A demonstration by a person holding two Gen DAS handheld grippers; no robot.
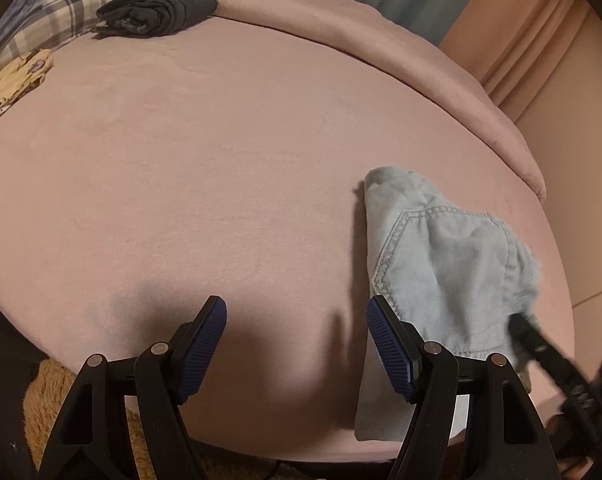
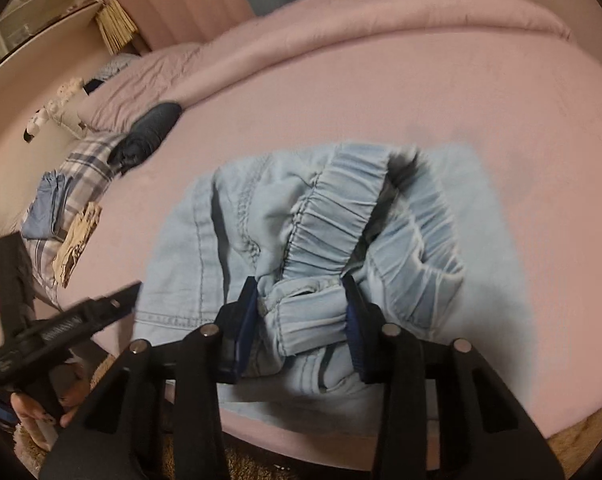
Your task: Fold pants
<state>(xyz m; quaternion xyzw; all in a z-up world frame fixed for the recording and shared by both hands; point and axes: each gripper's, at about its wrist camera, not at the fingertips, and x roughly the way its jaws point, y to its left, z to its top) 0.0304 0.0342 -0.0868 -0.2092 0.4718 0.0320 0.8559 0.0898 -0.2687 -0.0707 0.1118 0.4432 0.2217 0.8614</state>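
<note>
Light blue denim pants (image 2: 321, 216) lie bunched on the pink bed near its front edge, elastic waistband up. In the left wrist view the pants (image 1: 449, 256) lie to the right, back pocket showing. My left gripper (image 1: 297, 312) is open and empty above the bare sheet, just left of the pants. My right gripper (image 2: 301, 296) has its jaws around a bunch of the waistband fabric, and the cloth fills the gap between the fingers. The right gripper's black tip (image 1: 529, 332) rests on the pants in the left wrist view. The left gripper (image 2: 101, 308) shows at the left of the right wrist view.
A dark folded garment (image 1: 161, 10) lies at the far side of the bed (image 1: 221, 160). A plaid pillow (image 1: 57, 12), folded blue cloth (image 2: 45, 208) and a yellow patterned garment (image 1: 9, 84) lie at the head end. A rolled pink duvet (image 1: 401, 68) runs along the far edge. Tan rug (image 1: 49, 408) below.
</note>
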